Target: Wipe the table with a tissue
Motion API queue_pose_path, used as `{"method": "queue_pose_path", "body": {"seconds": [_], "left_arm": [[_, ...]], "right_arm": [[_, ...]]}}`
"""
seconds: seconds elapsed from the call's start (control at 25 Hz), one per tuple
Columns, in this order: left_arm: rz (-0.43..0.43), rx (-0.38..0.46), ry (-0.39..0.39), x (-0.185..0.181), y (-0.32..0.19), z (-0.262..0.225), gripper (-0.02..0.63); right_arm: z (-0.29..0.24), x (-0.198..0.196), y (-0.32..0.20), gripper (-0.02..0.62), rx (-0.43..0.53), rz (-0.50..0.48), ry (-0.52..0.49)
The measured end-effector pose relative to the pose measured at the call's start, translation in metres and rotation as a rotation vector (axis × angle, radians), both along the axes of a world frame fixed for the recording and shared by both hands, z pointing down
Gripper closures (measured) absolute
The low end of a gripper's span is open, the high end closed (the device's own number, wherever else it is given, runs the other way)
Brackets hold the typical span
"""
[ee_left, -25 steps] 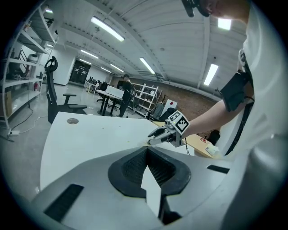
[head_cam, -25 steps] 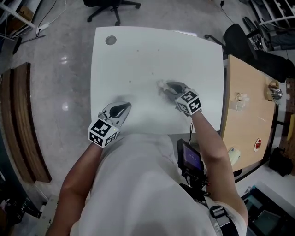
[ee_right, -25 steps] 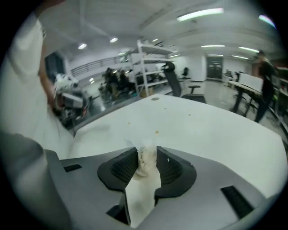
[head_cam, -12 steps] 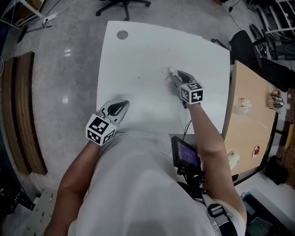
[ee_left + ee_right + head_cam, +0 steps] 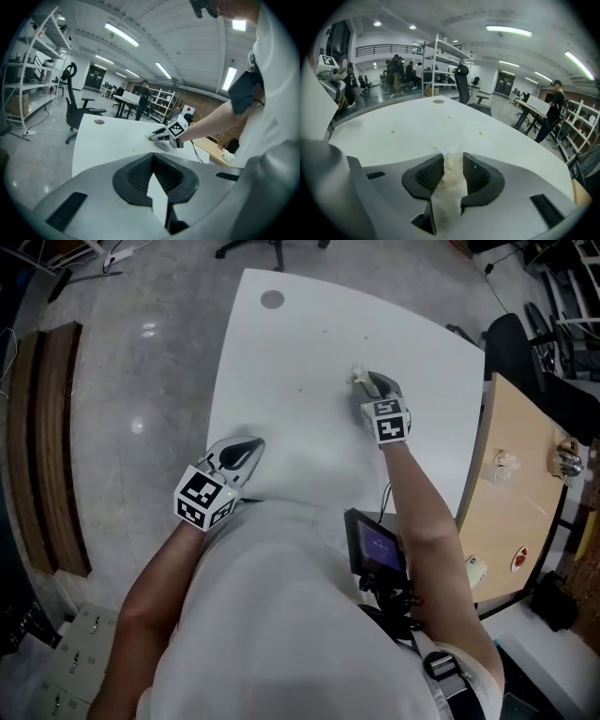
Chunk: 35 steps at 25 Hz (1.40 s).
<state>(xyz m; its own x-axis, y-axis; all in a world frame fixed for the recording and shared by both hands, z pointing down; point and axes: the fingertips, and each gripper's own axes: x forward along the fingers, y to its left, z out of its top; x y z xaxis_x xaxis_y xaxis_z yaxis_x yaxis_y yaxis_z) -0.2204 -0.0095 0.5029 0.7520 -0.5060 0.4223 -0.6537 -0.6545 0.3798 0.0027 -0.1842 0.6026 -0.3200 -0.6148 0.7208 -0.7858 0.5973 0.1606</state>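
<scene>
Tissue sat pinched in the right gripper against the table, while the left gripper was closed and empty.

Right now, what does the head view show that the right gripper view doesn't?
Only the head view shows the person's right arm and the small screen at the waist. Only the right gripper view shows the shelves, ceiling lights and people standing behind. Both show the white table, its round cap, and the tissue pinched in the right gripper.
</scene>
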Motion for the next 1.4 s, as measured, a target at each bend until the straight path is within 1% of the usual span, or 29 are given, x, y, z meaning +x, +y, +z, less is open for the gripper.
{"method": "queue_pose_path", "body": {"seconds": [0.12, 0.28, 0.52, 0.8, 0.88, 0.92, 1.0, 1.08, 1.12, 1.16, 1.24, 1.32, 1.4], "left_arm": [[0.000, -0.006, -0.003, -0.001, 0.003, 0.003, 0.601], [0.010, 0.001, -0.001, 0.002, 0.004, 0.001, 0.601], [0.007, 0.003, -0.003, 0.001, 0.003, 0.002, 0.601], [0.005, 0.004, -0.003, 0.002, 0.004, 0.003, 0.601], [0.006, 0.007, -0.001, 0.002, 0.002, 0.001, 0.601], [0.006, 0.009, 0.000, 0.003, 0.001, 0.001, 0.601], [0.005, 0.012, 0.002, 0.003, 0.000, 0.000, 0.601], [0.000, 0.014, 0.005, 0.003, -0.001, -0.001, 0.601], [-0.003, 0.014, 0.005, 0.002, -0.002, -0.001, 0.601], [-0.006, 0.015, 0.005, 0.002, -0.002, -0.001, 0.601], [-0.014, 0.014, 0.004, -0.001, -0.002, -0.001, 0.601], [-0.020, 0.013, 0.002, -0.003, 0.000, 0.000, 0.601], [-0.024, 0.011, 0.000, -0.004, 0.002, 0.000, 0.601]], "right_arm": [[0.001, -0.010, 0.004, 0.474, 0.018, -0.043, 0.039], [0.000, -0.019, 0.010, 0.474, 0.036, -0.074, 0.056], [0.002, -0.029, 0.018, 0.475, 0.053, -0.087, 0.053], [0.000, -0.053, 0.040, 0.476, 0.059, -0.159, 0.048], [0.001, -0.059, 0.046, 0.474, 0.034, -0.201, 0.026], [0.001, -0.063, 0.050, 0.474, 0.008, -0.227, -0.002], [-0.001, -0.074, 0.061, 0.474, -0.060, -0.282, -0.086], [-0.008, -0.081, 0.070, 0.474, -0.086, -0.304, -0.170], [-0.012, -0.080, 0.069, 0.474, -0.077, -0.286, -0.205], [-0.017, -0.076, 0.066, 0.474, -0.063, -0.246, -0.236], [-0.023, -0.056, 0.053, 0.474, -0.039, -0.126, -0.274], [-0.022, -0.027, 0.037, 0.474, -0.025, 0.010, -0.272], [-0.016, 0.006, 0.021, 0.474, -0.020, 0.129, -0.236]]}}
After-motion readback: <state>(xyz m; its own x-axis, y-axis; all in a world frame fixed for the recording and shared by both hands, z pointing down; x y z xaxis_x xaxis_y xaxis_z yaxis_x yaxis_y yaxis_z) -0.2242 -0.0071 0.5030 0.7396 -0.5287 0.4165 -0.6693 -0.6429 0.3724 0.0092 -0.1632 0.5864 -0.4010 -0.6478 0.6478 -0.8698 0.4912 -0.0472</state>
